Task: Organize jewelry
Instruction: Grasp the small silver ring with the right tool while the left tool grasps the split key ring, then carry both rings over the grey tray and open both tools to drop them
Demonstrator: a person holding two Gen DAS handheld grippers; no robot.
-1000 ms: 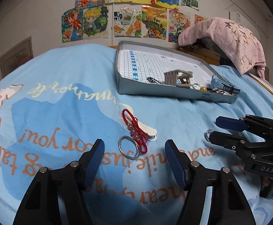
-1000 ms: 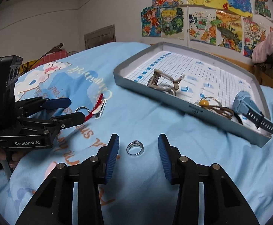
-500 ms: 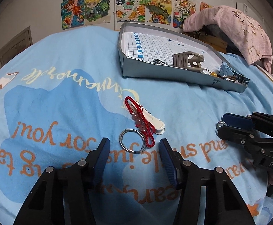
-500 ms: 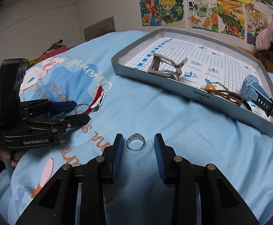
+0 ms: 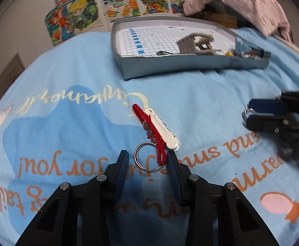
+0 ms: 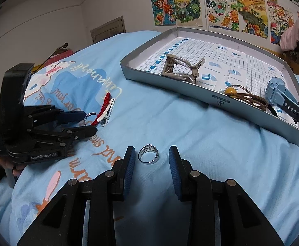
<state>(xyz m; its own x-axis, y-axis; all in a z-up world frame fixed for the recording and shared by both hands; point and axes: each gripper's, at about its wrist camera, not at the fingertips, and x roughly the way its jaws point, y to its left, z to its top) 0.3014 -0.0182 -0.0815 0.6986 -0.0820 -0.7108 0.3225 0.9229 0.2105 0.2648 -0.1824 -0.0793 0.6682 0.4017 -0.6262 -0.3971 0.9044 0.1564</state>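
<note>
A red beaded bracelet (image 5: 149, 132) lies over a white hair clip (image 5: 163, 132) and a metal key ring (image 5: 147, 156) on the blue bedsheet. My left gripper (image 5: 147, 160) is open, its fingers either side of the key ring and the bracelet's end. A silver ring (image 6: 148, 154) lies on the sheet between the open fingers of my right gripper (image 6: 149, 155). The grey tray (image 6: 170, 82) holds a brown claw clip (image 6: 182, 69), a yellow bead cord (image 6: 243, 96) and a blue watch (image 6: 282, 96).
The tray (image 5: 170, 67) sits at the far side of the bed. A pink cloth (image 5: 241, 2) lies behind it on the right. Drawings (image 6: 221, 6) hang on the wall. The right gripper also shows in the left wrist view (image 5: 250, 114).
Both grippers have moved forward and down and narrowed. The left now brackets the key ring and bracelet end; the right brackets the silver ring.
</note>
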